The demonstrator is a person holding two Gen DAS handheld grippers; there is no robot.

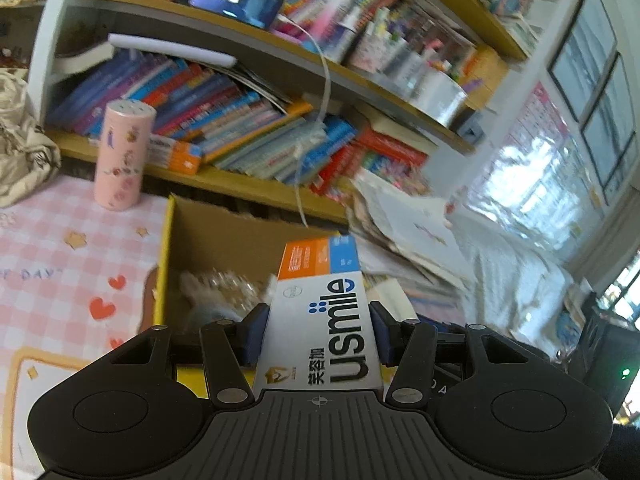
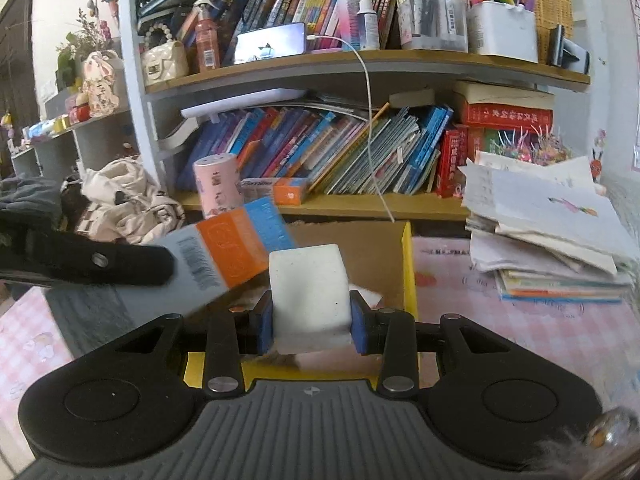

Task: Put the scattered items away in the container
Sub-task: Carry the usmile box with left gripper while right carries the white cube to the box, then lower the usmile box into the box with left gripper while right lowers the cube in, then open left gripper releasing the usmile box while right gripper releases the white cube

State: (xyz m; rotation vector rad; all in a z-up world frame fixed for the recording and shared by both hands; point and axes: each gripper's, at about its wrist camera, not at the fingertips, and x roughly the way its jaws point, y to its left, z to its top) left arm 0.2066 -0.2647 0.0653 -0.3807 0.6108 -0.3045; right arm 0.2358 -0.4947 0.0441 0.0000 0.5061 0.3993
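Note:
My left gripper (image 1: pixel 318 328) is shut on a long white toothpaste box (image 1: pixel 320 320) with an orange and blue end, held above the open cardboard box (image 1: pixel 208 236) with yellow edges. Something pale and crinkly (image 1: pixel 218 286) lies inside that box. In the right wrist view, my right gripper (image 2: pixel 312 322) is shut on a white block (image 2: pixel 308 292), also over the cardboard box (image 2: pixel 408 264). The toothpaste box (image 2: pixel 228 252) and the left gripper's black finger (image 2: pixel 100 260) reach in from the left, just beside the white block.
A pink cylinder (image 1: pixel 122 156) stands on the pink checked tablecloth (image 1: pixel 60 264) left of the box. Crowded bookshelves (image 2: pixel 320 152) rise right behind it, with a white cable (image 2: pixel 370 128) hanging down. A pile of papers and books (image 2: pixel 548 232) lies to the right.

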